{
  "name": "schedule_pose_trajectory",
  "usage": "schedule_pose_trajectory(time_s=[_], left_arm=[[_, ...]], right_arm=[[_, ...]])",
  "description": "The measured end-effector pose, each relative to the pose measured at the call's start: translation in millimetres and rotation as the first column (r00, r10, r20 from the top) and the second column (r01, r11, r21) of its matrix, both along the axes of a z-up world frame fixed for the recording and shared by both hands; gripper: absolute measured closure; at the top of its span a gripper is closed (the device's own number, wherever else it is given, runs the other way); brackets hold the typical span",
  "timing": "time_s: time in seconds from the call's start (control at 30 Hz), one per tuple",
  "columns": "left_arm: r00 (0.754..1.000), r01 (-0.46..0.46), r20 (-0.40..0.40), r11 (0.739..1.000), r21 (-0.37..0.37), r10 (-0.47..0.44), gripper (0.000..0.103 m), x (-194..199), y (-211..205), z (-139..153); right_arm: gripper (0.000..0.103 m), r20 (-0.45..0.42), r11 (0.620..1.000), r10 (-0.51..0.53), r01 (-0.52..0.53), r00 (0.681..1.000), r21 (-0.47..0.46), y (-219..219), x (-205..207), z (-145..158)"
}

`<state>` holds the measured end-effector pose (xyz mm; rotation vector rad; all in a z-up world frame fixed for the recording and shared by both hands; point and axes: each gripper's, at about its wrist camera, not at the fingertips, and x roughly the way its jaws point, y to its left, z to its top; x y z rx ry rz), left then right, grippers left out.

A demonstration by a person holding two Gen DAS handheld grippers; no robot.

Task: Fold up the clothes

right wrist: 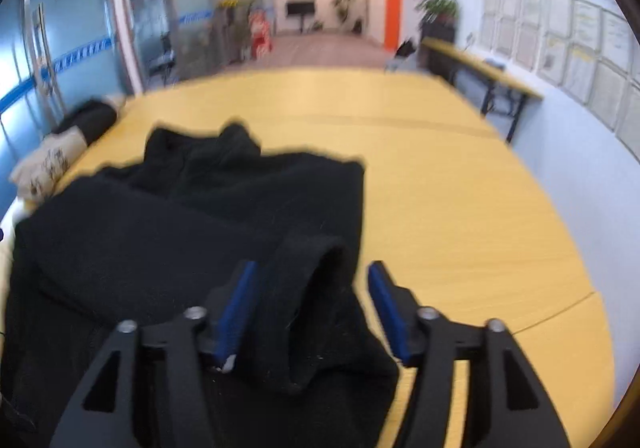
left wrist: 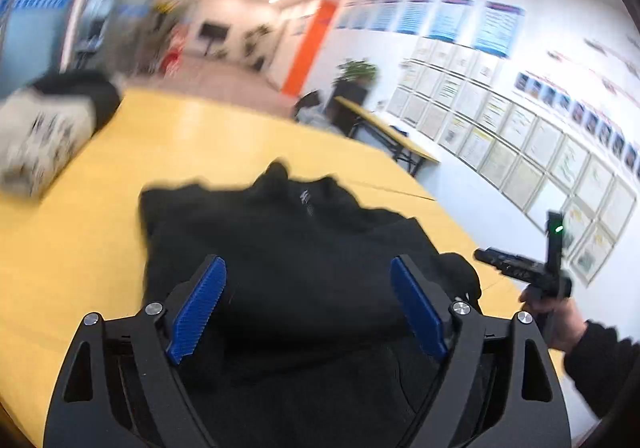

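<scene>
A black garment (left wrist: 280, 248) lies bunched on the yellow worktop (left wrist: 120, 168), spread across its near half in both wrist views.

The left gripper (left wrist: 308, 272) hovers over the cloth with its jaws spread wide; the blue pads (left wrist: 196, 312) stand well apart and nothing is pinched between them (the fabric shows only below and beyond them).

The right gripper (right wrist: 312, 276) also has its jaws apart. A cuff-like fold of the garment (right wrist: 304, 288) rises between the pads (right wrist: 236, 308); it lies close against the left pad, though blur hides whether they touch, and a clear gap separates it from the right one, so the cloth is not clamped.

From the left wrist view, the person's right hand (left wrist: 556, 320) in a dark sleeve holds that gripper's handle at the garment's right edge.

A white patterned bundle (left wrist: 40, 136) with something dark beside it sits at the worktop's far left corner.
</scene>
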<state>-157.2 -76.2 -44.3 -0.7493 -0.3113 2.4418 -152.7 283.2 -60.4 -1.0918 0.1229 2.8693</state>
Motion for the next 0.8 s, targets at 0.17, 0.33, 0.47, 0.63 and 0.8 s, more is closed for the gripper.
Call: schedule_pose_trajectory(time_s=[0.17,0.33,0.47,0.63,0.8], left_arm=[[0.999,0.019,0.048,0.999,0.036,-0.021,0.017,-33,5,-16],[0.988,0.039,0.151,0.995,-0.089,-0.025,0.020,-66,24,-60],[0.973,-0.003,0.227,0.990,-0.139,0.035,0.057,-73,5,-94],[0.966,-0.037,0.253,0.997,-0.065,0.052,0.077,-73,-21,-100],[0.981,-0.031,0.181,0.982,-0.185,0.065,0.049,-60,-3,-79]], right_arm=[[0.025,0.021,0.997,0.074,-0.075,0.997,0.014,-26,-6,-3],[0.028,0.072,0.997,0.065,-0.061,0.995,-0.051,-28,-10,-24],[0.025,-0.003,0.991,0.132,-0.132,0.991,-0.014,-42,-4,-12],[0.025,0.034,0.972,0.234,-0.235,0.972,0.026,-57,-21,-29],[0.026,0.171,0.985,0.168,-0.159,0.971,-0.065,-42,-52,-53]])
